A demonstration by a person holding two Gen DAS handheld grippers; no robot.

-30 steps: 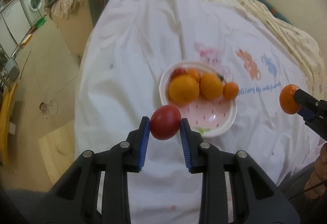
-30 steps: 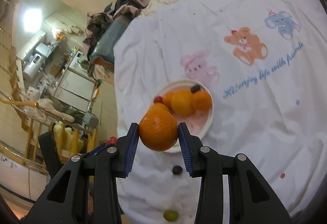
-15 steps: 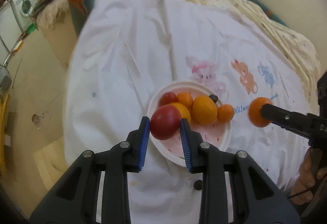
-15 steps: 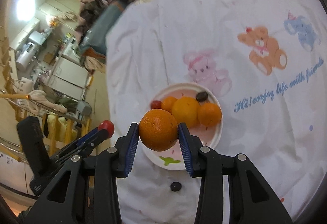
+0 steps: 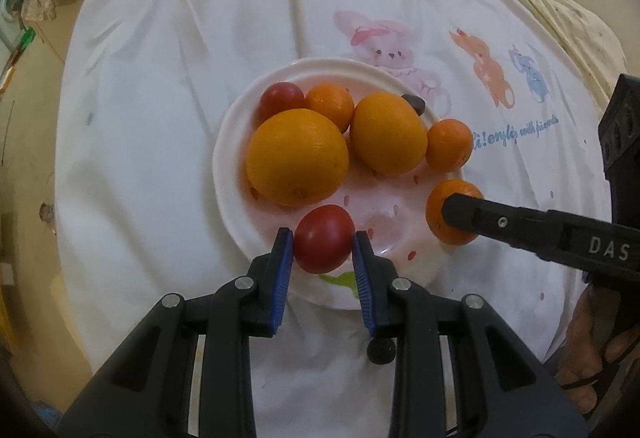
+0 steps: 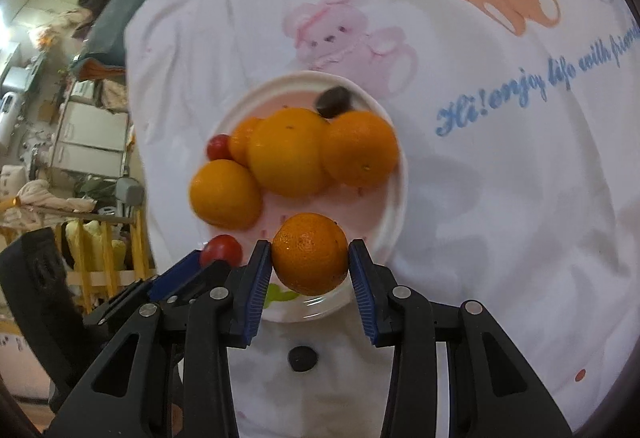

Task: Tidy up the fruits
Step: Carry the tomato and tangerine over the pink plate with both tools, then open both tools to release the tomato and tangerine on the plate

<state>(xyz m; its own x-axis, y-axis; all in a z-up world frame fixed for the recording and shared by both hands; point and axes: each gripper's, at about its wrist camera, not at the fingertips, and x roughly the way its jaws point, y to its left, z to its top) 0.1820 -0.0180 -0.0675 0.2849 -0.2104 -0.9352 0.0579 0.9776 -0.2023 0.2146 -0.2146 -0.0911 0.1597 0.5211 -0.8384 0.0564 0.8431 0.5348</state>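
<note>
Now both grippers are hanging directly over the plate (image 5: 236,142), whereas a second ago they were holding their fruit out over the bare white cloth (image 5: 160,78) short of it. The left gripper (image 5: 323,238) is clamping a red tomato (image 5: 324,238) between its blue pads, above the near part of the plate just in front of the large orange (image 5: 296,156). The right gripper (image 6: 310,254) is squeezing a small orange (image 6: 310,253) the same way, over the plate's near right edge; from the left wrist view this fruit is sitting close to the rim. Already lying on the plate are a second large orange (image 5: 387,132), two smaller oranges (image 5: 448,144), a small tomato (image 5: 281,99) and a dark round item (image 5: 414,103). A dark round piece (image 6: 303,358) is lying on the cloth just short of the plate.

Having closed in together, both fruits are probably about to be released, which would likely leave only the stray dark piece outside. The open patch is small, so the tomato may roll against the big orange.
</note>
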